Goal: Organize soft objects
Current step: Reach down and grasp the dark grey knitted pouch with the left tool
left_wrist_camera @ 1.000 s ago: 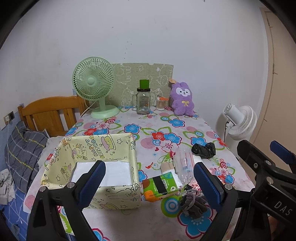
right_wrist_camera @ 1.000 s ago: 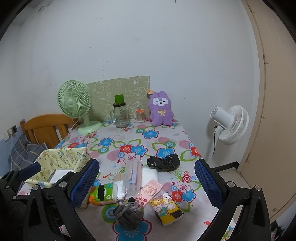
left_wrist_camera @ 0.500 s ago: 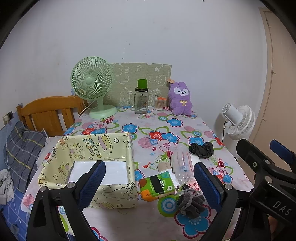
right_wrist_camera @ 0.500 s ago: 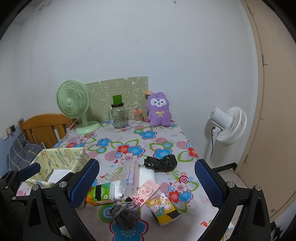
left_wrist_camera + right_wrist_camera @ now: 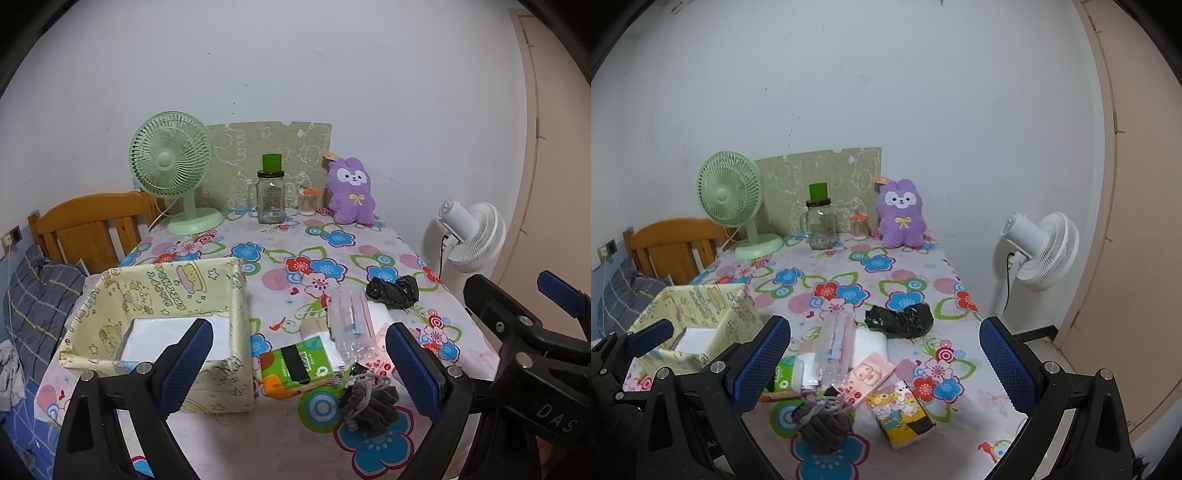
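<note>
A yellow patterned box (image 5: 159,317) stands open at the table's near left; it also shows in the right wrist view (image 5: 701,314). A grey drawstring pouch (image 5: 371,402) (image 5: 822,422) lies at the near edge. A green tissue pack (image 5: 299,369), a clear plastic bag (image 5: 836,343), a pink packet (image 5: 870,378), a cartoon tissue pack (image 5: 901,413) and a black bag (image 5: 899,317) lie around it. A purple plush (image 5: 901,214) sits at the back. My left gripper (image 5: 299,365) and right gripper (image 5: 882,363) are both open and empty, held above the near edge.
A green desk fan (image 5: 171,173), a glass jar with a green lid (image 5: 271,195) and a small toothpick jar (image 5: 308,201) stand at the back. A white floor fan (image 5: 1039,251) stands right of the table. A wooden headboard (image 5: 92,225) and bedding are at the left.
Both grippers have drawn back and risen slightly, so the table objects look a little farther away. Both stay open and empty.
</note>
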`<action>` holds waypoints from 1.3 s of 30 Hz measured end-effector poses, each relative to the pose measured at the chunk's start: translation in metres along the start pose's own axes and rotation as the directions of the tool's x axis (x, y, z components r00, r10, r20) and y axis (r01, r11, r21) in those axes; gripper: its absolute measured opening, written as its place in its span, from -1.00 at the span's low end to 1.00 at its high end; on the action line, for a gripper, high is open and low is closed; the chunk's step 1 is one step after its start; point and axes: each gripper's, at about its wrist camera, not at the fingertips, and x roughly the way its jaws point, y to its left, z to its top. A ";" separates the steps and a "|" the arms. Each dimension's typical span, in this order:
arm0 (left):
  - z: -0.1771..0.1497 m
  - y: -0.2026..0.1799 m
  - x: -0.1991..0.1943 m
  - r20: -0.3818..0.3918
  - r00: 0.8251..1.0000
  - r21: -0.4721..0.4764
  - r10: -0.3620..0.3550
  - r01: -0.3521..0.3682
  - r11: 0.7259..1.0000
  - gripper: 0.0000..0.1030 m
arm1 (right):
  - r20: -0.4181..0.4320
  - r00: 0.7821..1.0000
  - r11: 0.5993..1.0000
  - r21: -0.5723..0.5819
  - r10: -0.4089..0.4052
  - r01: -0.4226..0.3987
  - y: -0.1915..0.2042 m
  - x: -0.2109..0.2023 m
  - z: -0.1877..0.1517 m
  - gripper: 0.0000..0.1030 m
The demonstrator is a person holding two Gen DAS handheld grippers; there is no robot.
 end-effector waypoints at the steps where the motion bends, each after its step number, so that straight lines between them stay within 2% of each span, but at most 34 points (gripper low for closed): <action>1: -0.002 -0.002 0.002 -0.004 1.000 0.005 -0.004 0.004 1.000 0.86 | -0.002 1.000 1.000 -0.004 -0.003 0.003 -0.001 0.001 -0.002 1.00; 10: -0.019 -0.022 0.020 -0.051 0.998 0.032 -0.029 0.031 0.999 0.86 | -0.039 0.999 1.000 -0.017 0.012 -0.013 -0.014 0.015 -0.021 0.99; 13: -0.026 -0.027 0.027 -0.069 0.997 0.037 -0.040 0.042 0.998 0.81 | -0.060 0.998 1.000 -0.014 0.021 -0.022 -0.017 0.021 -0.028 0.93; 27: -0.053 -0.045 0.061 -0.179 0.982 0.067 -0.055 0.067 0.995 0.75 | -0.158 0.986 0.999 -0.007 0.047 -0.049 -0.027 0.055 -0.060 0.90; 39: -0.069 -0.057 0.078 -0.224 0.972 0.081 -0.069 0.089 0.993 0.54 | -0.227 0.971 0.997 -0.004 0.073 -0.075 -0.029 0.082 -0.076 0.86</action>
